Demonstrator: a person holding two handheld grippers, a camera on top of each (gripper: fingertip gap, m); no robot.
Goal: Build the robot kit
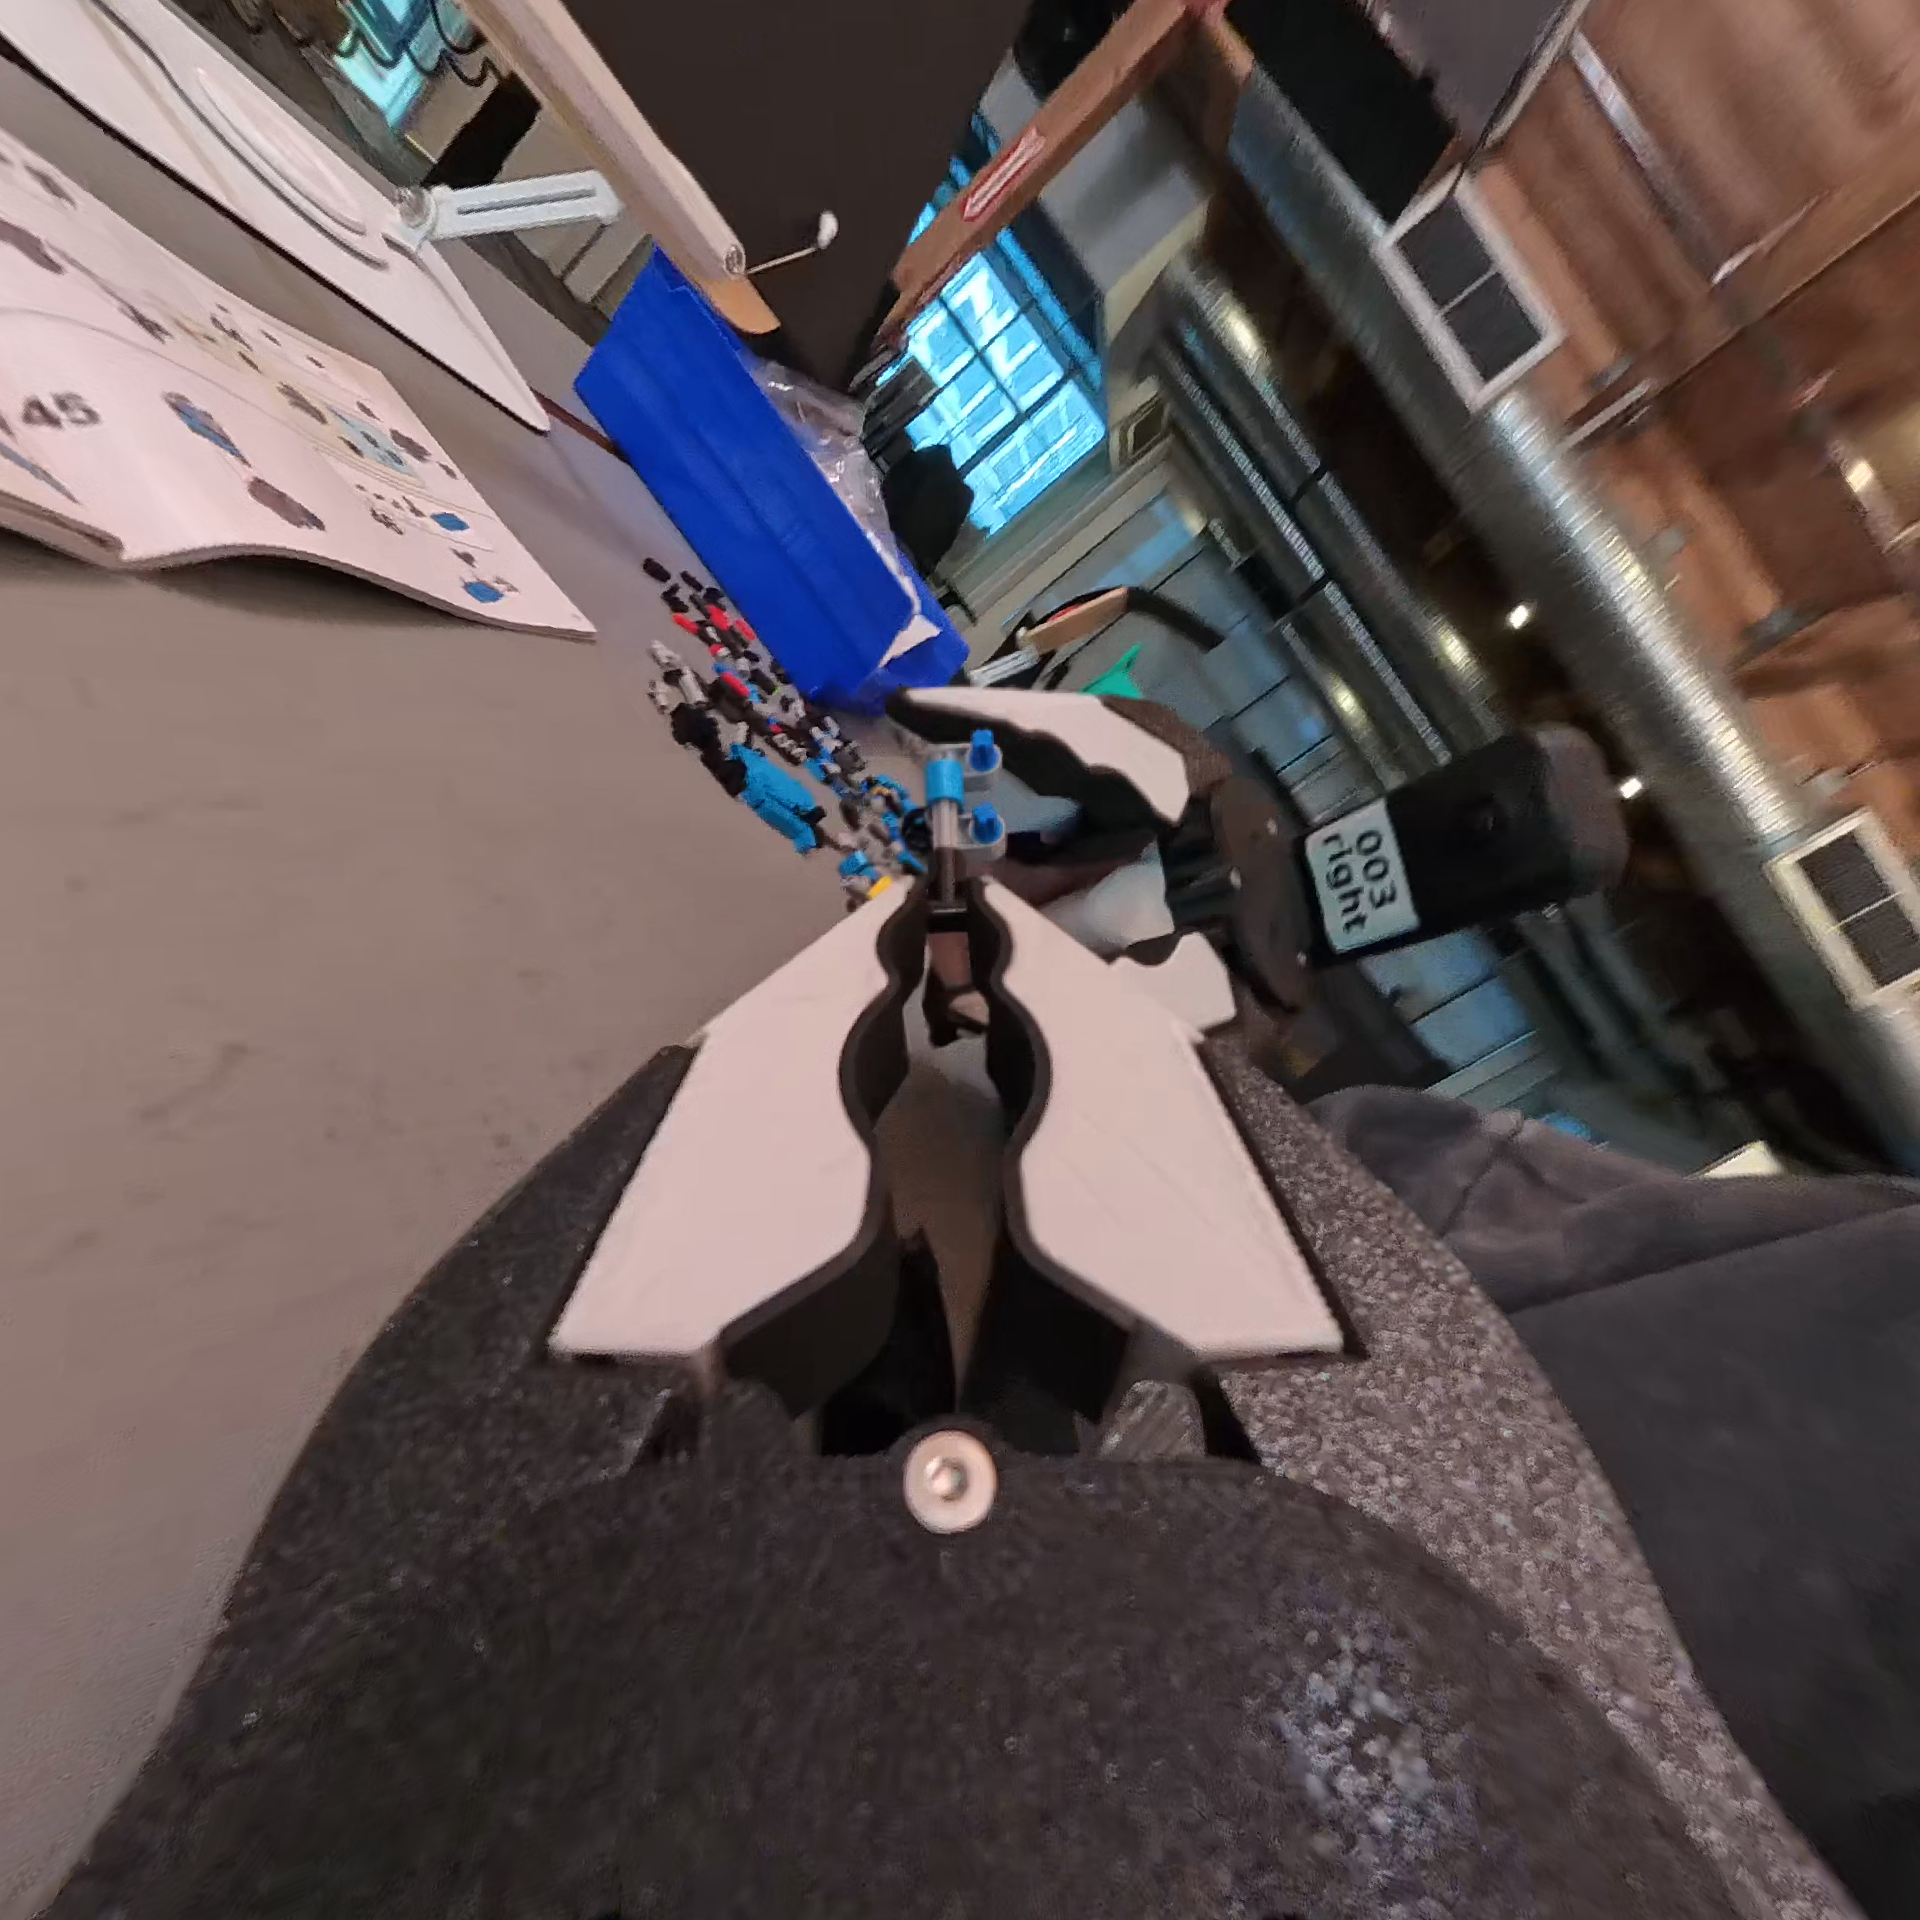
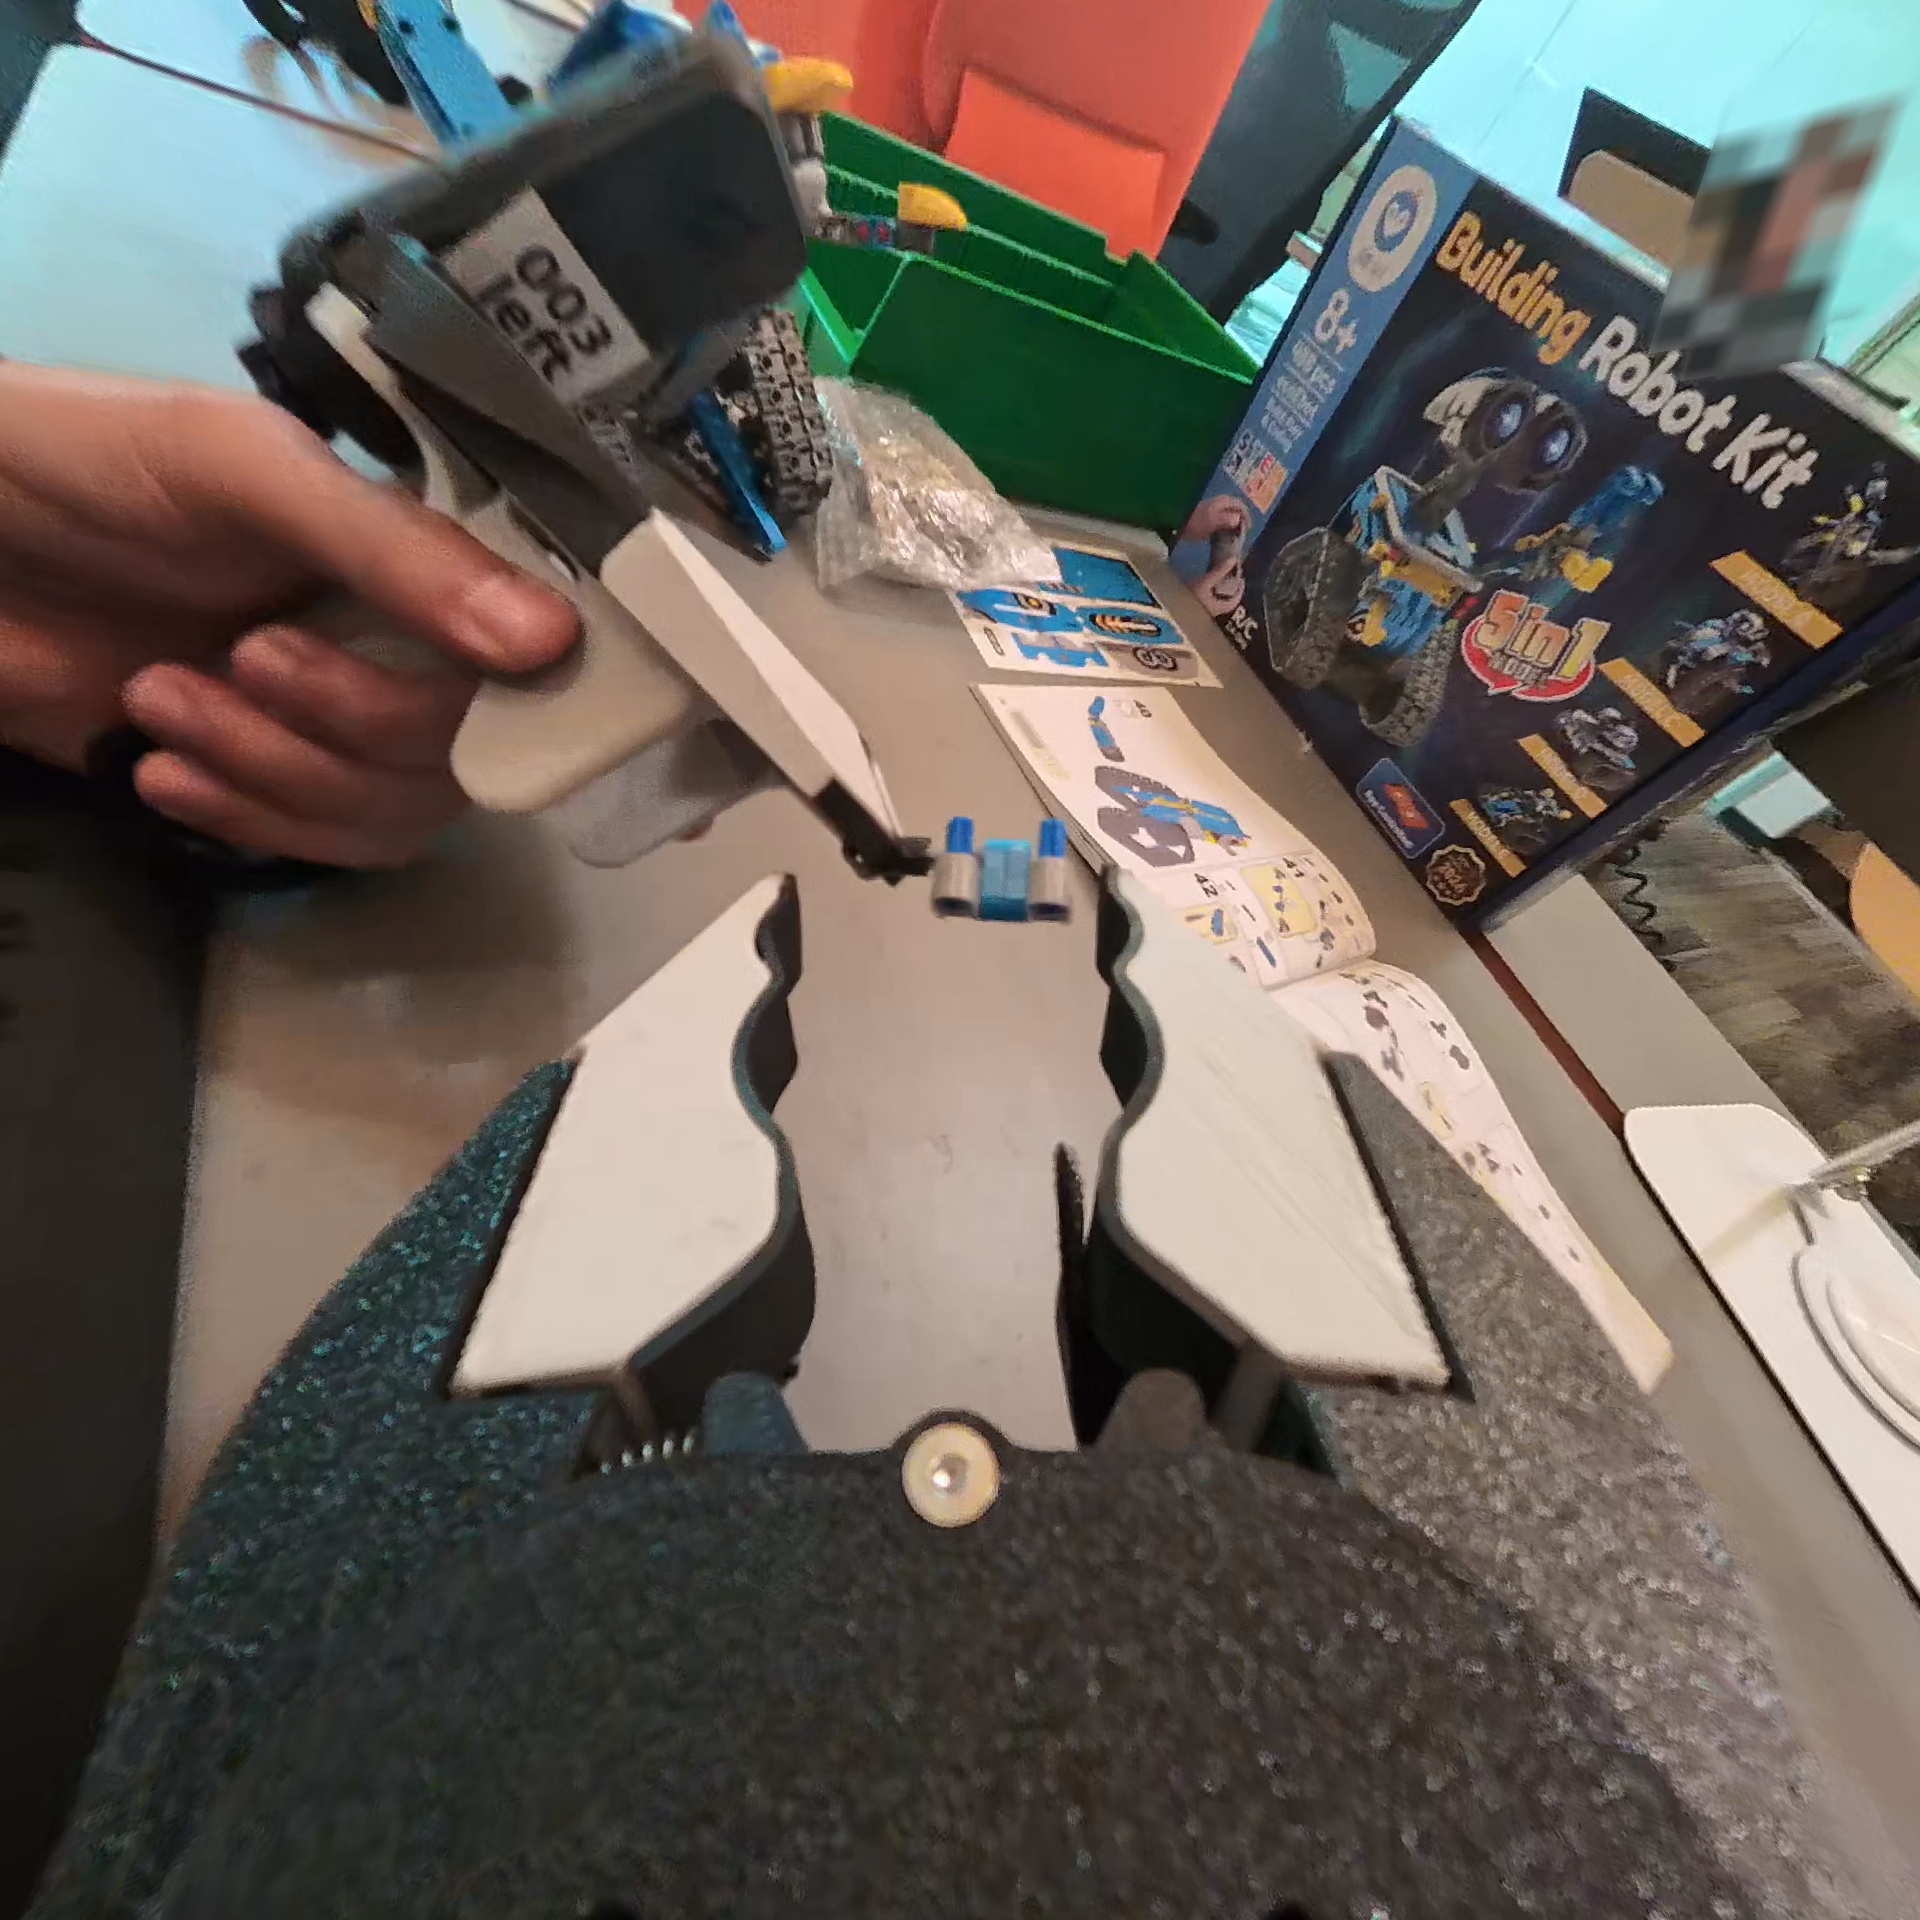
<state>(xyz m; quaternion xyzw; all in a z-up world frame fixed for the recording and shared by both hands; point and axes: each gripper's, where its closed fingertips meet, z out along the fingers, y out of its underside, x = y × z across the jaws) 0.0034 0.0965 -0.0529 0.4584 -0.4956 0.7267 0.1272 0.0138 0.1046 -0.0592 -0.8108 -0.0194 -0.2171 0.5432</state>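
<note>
My left gripper (image 1: pixel 945 896) is shut on the black end of a small brick assembly (image 1: pixel 958 805), a grey and blue piece with blue pins, and holds it above the grey table (image 1: pixel 312 935). The same assembly (image 2: pixel 1000 871) shows in the right wrist view, hanging from the left gripper (image 2: pixel 883 836), which a hand (image 2: pixel 260 623) holds. My right gripper (image 2: pixel 945 894) is open, its fingertips on either side of and just below the assembly, not touching it. In the left wrist view the right gripper (image 1: pixel 1039 790) sits just behind the assembly.
A pile of small loose bricks (image 1: pixel 769 738) lies by a blue bin (image 1: pixel 769 499). An open instruction booklet (image 2: pixel 1226 883) lies on the table, also seen in the left wrist view (image 1: pixel 208 436). A kit box (image 2: pixel 1558 540), green bins (image 2: pixel 1039 364), a plastic bag (image 2: pixel 914 499), a part-built model (image 2: pixel 769 416). Left and right tips are no more than a few centimetres apart.
</note>
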